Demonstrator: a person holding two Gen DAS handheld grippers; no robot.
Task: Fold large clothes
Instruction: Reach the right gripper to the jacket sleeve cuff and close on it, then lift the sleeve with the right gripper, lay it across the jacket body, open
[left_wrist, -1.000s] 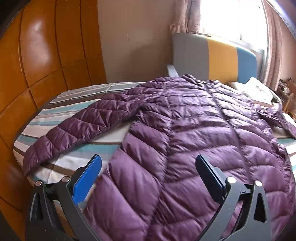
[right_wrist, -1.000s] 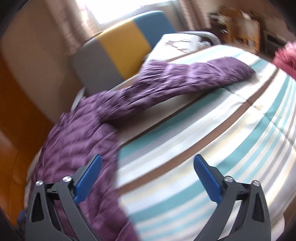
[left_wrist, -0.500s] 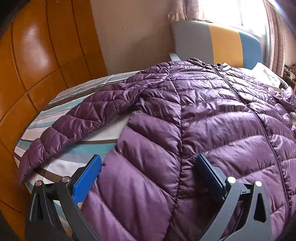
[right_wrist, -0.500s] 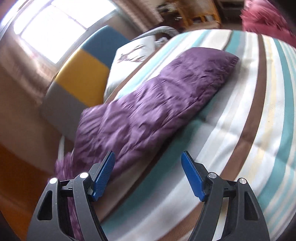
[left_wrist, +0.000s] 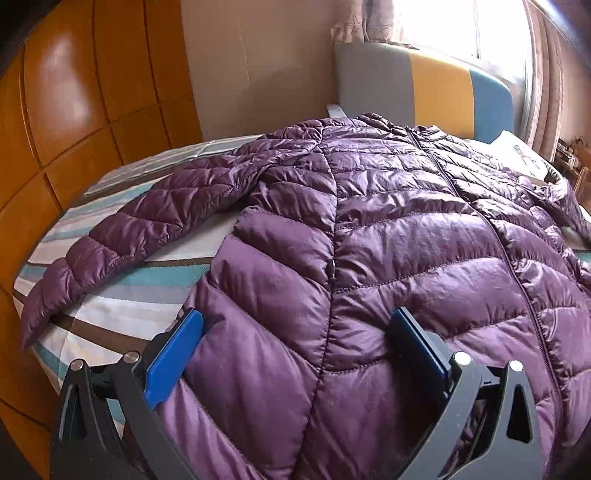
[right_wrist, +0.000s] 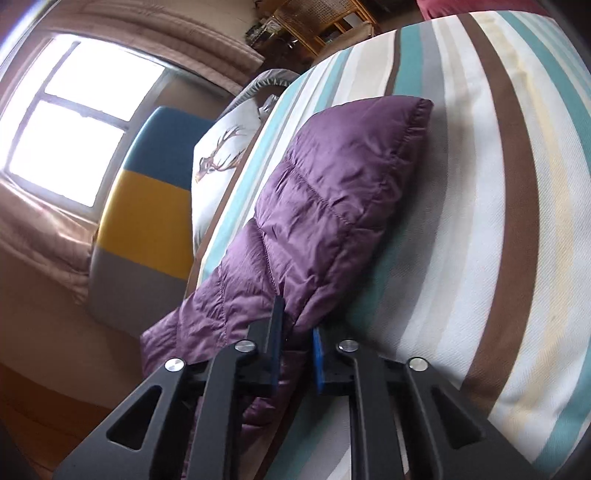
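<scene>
A purple quilted down jacket (left_wrist: 369, 229) lies spread front up on the striped bed (left_wrist: 122, 295), zip closed, one sleeve (left_wrist: 147, 229) stretched out to the left. My left gripper (left_wrist: 295, 317) is open and wide, its blue pads straddling a bulge of the jacket's lower body. In the right wrist view the other sleeve (right_wrist: 332, 192) lies along the striped cover (right_wrist: 480, 221), cuff pointing away. My right gripper (right_wrist: 297, 321), rolled over, is closing its jaws on that sleeve, with a fold of purple fabric pinched between the pads.
A grey, yellow and blue headboard (left_wrist: 424, 85) stands at the bed's far end under a bright window (right_wrist: 74, 129). Orange wooden wardrobe panels (left_wrist: 74, 110) run along the left. A deer-print pillow (right_wrist: 221, 155) lies by the headboard. Wicker furniture (right_wrist: 325, 18) stands beyond the bed.
The right gripper rolled, swung across the bed to the sleeve and went from wide open to closed on it. The left gripper sank onto the jacket's body and stayed open.
</scene>
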